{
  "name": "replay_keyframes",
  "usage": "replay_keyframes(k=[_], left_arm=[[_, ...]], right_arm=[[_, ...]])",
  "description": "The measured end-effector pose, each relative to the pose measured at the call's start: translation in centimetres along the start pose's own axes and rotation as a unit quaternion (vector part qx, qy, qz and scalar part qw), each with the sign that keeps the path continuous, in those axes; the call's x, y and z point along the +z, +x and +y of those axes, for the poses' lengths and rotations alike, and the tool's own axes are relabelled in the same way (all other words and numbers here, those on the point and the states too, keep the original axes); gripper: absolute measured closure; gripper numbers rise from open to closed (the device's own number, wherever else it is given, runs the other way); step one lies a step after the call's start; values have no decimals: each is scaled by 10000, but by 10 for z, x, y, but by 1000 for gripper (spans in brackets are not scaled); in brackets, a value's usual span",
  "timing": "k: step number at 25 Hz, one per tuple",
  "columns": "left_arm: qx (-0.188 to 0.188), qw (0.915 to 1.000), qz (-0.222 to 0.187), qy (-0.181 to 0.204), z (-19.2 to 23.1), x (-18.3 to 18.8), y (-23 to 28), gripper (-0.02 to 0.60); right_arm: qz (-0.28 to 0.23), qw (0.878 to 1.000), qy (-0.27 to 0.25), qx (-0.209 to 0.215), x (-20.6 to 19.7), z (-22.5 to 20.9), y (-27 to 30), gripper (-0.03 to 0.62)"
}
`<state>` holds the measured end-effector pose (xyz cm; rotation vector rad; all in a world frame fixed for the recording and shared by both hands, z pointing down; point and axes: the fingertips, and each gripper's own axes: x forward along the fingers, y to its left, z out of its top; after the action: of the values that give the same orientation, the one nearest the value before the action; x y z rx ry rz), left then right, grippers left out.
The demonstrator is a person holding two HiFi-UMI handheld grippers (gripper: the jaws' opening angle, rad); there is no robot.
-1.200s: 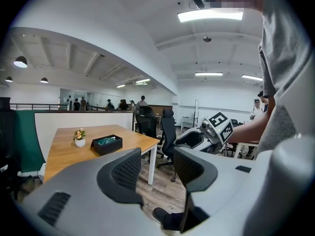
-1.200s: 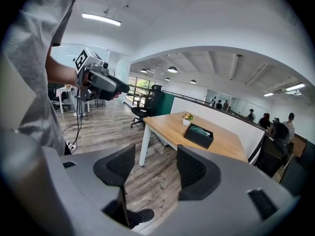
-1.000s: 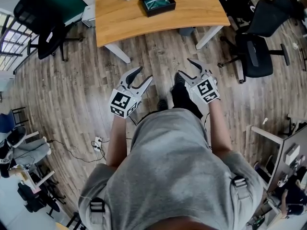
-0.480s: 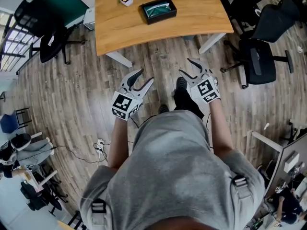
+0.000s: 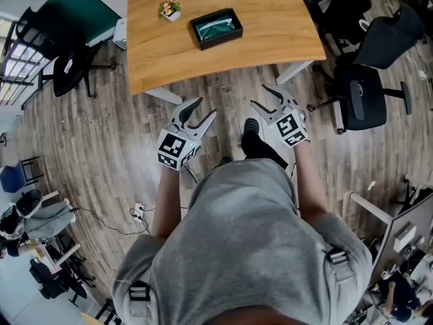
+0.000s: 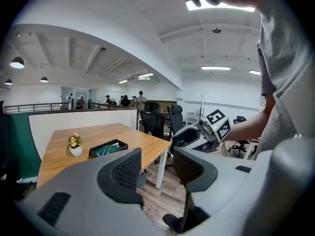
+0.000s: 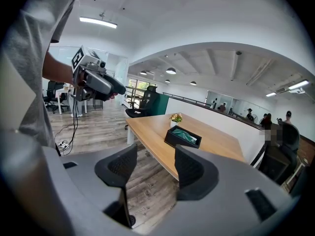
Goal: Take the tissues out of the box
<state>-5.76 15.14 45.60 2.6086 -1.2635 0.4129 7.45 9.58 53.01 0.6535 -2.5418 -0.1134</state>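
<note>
A black open-topped box (image 5: pixel 216 28) with green-wrapped tissues inside lies on the wooden table (image 5: pixel 284 19), well ahead of both grippers. My left gripper (image 5: pixel 206 107) hangs over the floor short of the table edge, open and empty. My right gripper (image 5: pixel 258 95) is level with it, also open and empty; its jaws have just been closing slightly with nothing between them. The left gripper view shows the box (image 6: pixel 108 148) beyond the jaws and the right gripper (image 6: pixel 202 134) alongside. In the right gripper view the box (image 7: pixel 183 136) sits far past the pads.
A small potted plant (image 5: pixel 169 8) stands left of the box. Black office chairs (image 5: pixel 365 93) are at the right and another (image 5: pixel 64 59) at the left. White table legs (image 5: pixel 162 95) drop near the edge. A cable and socket strip (image 5: pixel 137 205) lie on the floor.
The person has walked forward: the table and box sit lower and nearer in the head view. Both grippers have travelled along with the body, still held apart over the floor.
</note>
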Motion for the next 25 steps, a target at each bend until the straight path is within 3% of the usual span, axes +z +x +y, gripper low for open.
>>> replay_keyframes(k=[25], left_arm=[[569, 9980, -5, -281, 61, 45, 142, 374]], right_arm=[[-46, 9979, -276, 590, -16, -160, 59, 347]])
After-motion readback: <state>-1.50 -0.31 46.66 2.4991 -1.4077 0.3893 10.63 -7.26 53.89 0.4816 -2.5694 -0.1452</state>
